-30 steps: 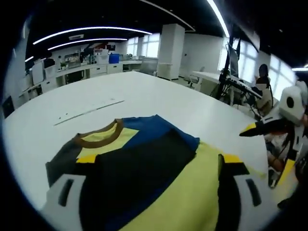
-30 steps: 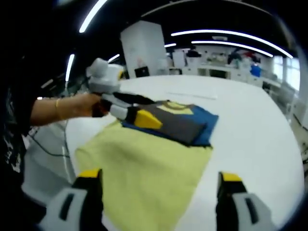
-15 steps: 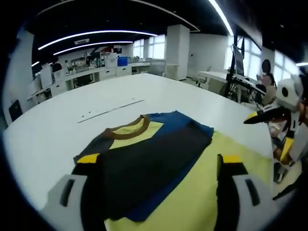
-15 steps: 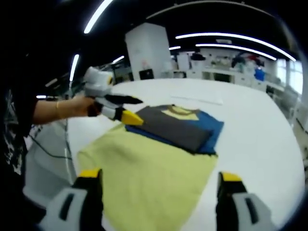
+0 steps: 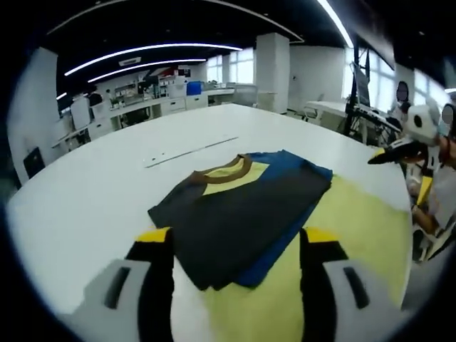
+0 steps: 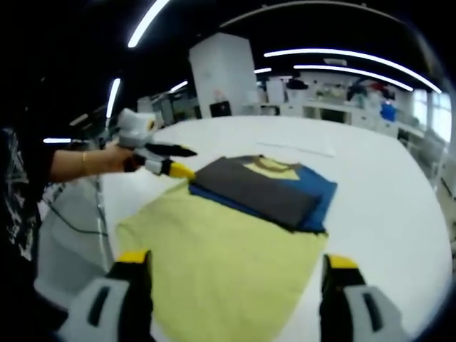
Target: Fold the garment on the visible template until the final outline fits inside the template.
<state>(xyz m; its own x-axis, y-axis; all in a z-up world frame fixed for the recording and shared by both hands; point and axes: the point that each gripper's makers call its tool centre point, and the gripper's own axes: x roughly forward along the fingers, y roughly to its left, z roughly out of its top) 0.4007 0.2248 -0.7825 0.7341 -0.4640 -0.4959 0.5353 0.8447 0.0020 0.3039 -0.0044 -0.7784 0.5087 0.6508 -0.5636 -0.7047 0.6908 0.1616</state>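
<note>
Open-plan lab with strip lights and benches at 12 o'clock; broad white tabletop (image 6: 385, 214) carried everything. Folded garment, dark grey over blue with a brown-trimmed yellow collar (image 5: 242, 206), lay on the far half of a pale yellow rectangular template sheet (image 6: 221, 271), collar pointing away from the person. Stack probably sat there so the outline could be checked against the yellow; in the left gripper view its 9 o'clock corner seemed to overhang onto the white table, so fit looked doubtful.

Left gripper (image 5: 235, 285): jaws wide apart, empty, framing the garment's near edge. In the right gripper view it (image 6: 182, 160) hovered at 10 o'clock beside the stack's corner, held by a hand (image 6: 107, 158).

Right gripper (image 6: 235, 299): jaws wide apart, empty, above the template's near end.

Template's near edge was cut off behind both sets of jaws; sleeves and hem were tucked under, unseen; thin line marking on the table past the collar was too small to read.
</note>
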